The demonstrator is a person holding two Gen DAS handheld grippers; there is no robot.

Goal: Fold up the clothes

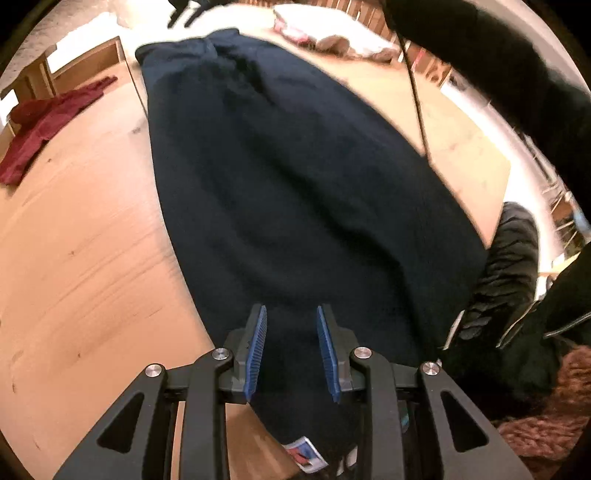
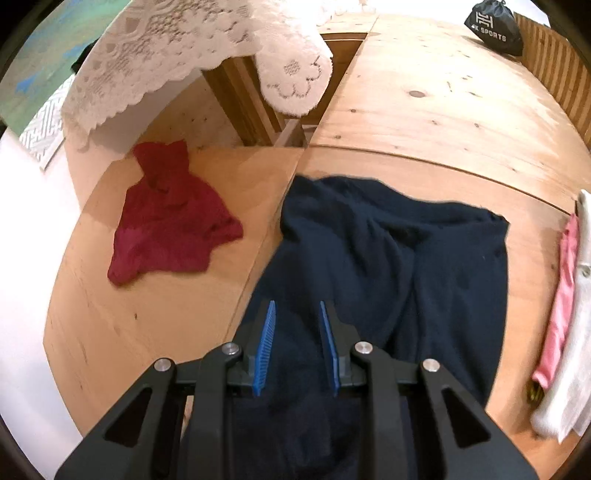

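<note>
A dark navy garment [image 1: 295, 192] lies spread lengthwise across the pale wooden worktop [image 1: 81, 258], reaching from the near edge to the far part of the board. In the left wrist view the left gripper [image 1: 291, 350] points down over the near end of this garment, its jaws parted, the blue pads [image 1: 258, 354] standing apart with only dark cloth seen between and below them; no fold is pinched. A small red, white and blue label [image 1: 304, 452] shows at the cloth's near edge under the gripper.

In the right wrist view the right gripper [image 2: 297, 347] hangs above the other end of the navy garment [image 2: 406, 258], jaws likewise parted and pressing on nothing that can be made out.

A crumpled red garment [image 2: 170, 218] lies to the left, apart from the navy one. A pink and white pile of clothes [image 2: 565, 314] sits at the right edge, a black sports bag [image 2: 495, 26] at the far corner, and white lace cloth [image 2: 184, 48] hangs beyond.
</note>
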